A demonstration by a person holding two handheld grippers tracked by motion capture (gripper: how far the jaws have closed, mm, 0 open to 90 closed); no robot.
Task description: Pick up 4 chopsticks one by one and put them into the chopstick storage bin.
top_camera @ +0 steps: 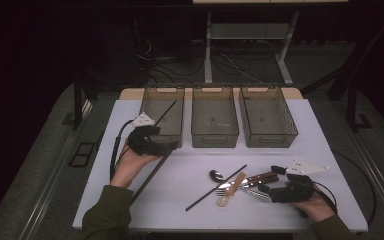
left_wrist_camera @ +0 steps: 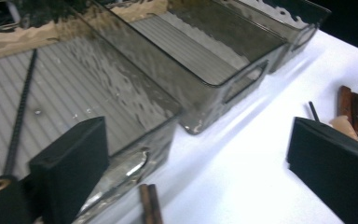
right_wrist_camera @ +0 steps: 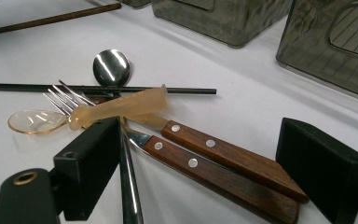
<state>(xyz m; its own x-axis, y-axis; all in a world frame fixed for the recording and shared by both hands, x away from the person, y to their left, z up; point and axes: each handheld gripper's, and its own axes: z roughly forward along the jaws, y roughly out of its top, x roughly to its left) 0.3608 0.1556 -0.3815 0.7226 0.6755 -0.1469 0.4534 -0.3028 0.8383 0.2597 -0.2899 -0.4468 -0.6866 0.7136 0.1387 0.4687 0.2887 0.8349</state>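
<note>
Your right claw (right_wrist_camera: 200,172) gapes wide over two wooden-handled utensils (right_wrist_camera: 223,161), handles toward you, tips pointing away; left claw (left_wrist_camera: 205,154) wide too.

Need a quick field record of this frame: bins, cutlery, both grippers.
bins: three clear bins in a row at the table's far side
left bin: holds one black chopstick
cutlery pile: wood-handled utensils, metal spoon, translucent spoon, black chopstick, front right of the table
left gripper: open, at the left bin's near end
right gripper: open, jaws either side of the wood handles
</note>
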